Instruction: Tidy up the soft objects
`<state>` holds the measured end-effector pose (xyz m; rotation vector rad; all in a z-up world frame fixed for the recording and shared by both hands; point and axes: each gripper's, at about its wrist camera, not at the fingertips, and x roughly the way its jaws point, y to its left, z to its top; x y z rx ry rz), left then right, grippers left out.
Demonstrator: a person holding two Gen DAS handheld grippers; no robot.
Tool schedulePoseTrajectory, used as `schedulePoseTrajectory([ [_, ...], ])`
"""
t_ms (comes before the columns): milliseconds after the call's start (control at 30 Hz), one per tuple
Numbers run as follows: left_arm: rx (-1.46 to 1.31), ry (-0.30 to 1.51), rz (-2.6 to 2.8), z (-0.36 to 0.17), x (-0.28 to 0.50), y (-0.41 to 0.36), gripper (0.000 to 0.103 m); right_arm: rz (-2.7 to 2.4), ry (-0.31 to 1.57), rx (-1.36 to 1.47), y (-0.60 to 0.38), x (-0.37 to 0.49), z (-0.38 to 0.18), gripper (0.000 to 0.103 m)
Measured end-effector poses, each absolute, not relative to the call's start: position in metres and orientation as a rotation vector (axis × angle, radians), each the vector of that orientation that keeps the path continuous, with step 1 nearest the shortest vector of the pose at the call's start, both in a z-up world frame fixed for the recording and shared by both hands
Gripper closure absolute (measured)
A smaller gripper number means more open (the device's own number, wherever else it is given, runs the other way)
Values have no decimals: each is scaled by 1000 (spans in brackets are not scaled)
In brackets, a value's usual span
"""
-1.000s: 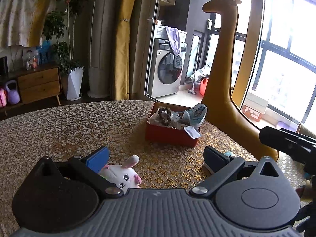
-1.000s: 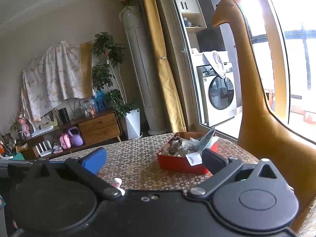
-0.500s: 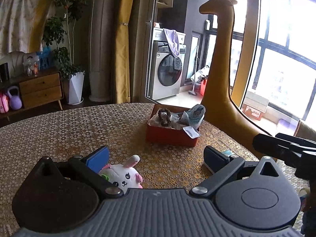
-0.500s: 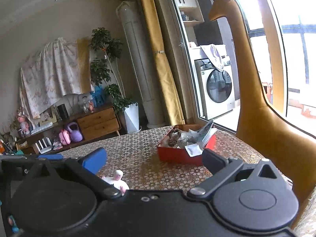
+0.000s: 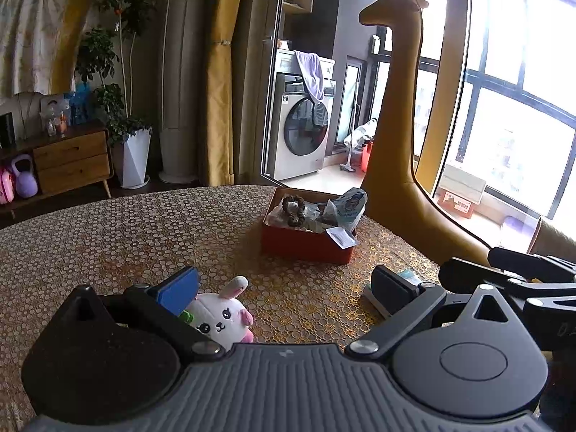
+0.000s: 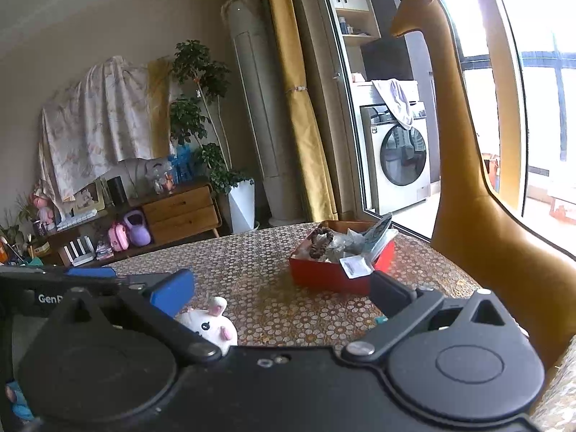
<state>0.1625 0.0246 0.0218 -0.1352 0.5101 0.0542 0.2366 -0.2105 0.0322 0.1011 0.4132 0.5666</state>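
Patterned table (image 5: pixel 126 237), living room | bunny (image 5: pixel 220 318) upright, faces camera, ears toward box (image 5: pixel 306 244) | left gripper (image 5: pixel 284 284), right gripper (image 6: pixel 280 291) spread, holding nothing

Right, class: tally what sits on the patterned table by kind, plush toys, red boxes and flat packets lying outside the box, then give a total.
Plush toys: 1, the white bunny
Red boxes: 1, the red box, filled with packets and a brown scrunchie
Flat packets outside the box: 1, a teal-edged packet, partly hidden behind the left gripper
Total: 3
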Motion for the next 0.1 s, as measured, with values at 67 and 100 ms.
schedulePoseTrajectory([
  [67, -138, 513, 51, 23, 162, 25, 0, 566, 413, 101, -211, 237, 33, 0],
  [100, -137, 514, 42, 23, 162, 25, 0, 565, 413, 101, -211, 237, 33, 0],
])
